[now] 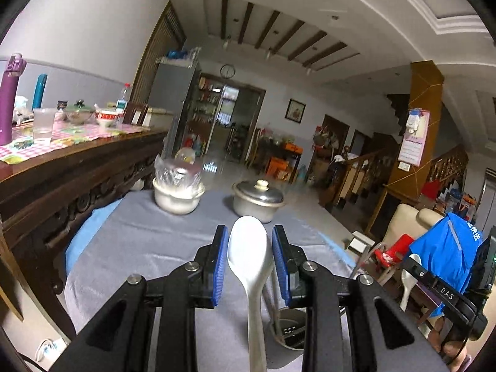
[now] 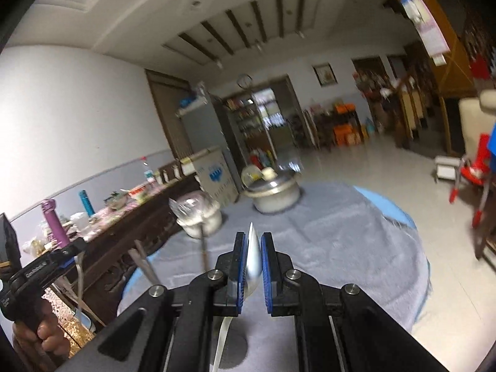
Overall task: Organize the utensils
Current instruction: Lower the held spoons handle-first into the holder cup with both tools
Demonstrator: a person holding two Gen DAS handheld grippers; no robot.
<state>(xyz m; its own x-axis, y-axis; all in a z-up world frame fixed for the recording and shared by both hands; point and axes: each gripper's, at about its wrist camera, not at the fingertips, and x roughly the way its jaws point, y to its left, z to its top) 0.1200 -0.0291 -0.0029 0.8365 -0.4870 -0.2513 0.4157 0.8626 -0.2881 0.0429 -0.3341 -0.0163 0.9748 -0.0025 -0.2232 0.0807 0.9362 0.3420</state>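
Note:
In the left wrist view my left gripper (image 1: 250,241) is open around a white spoon (image 1: 249,254) that stands bowl-up between the blue pads without touching them. Its handle runs down beside a metal utensil holder (image 1: 290,330) on the grey cloth. My right gripper (image 2: 254,249) is shut on a second white spoon (image 2: 253,257), held edge-on by its bowl, handle hanging down. The right gripper also shows in the left wrist view (image 1: 434,282) with that spoon (image 1: 408,276). The left gripper shows in the right wrist view (image 2: 46,266).
A round table with a grey cloth (image 1: 148,241) carries a white pot with a plastic cover (image 1: 177,192) and a lidded metal pot (image 1: 259,198) at the far side. A dark wooden sideboard (image 1: 62,179) with bottles stands to the left. Red stool (image 2: 474,167) at right.

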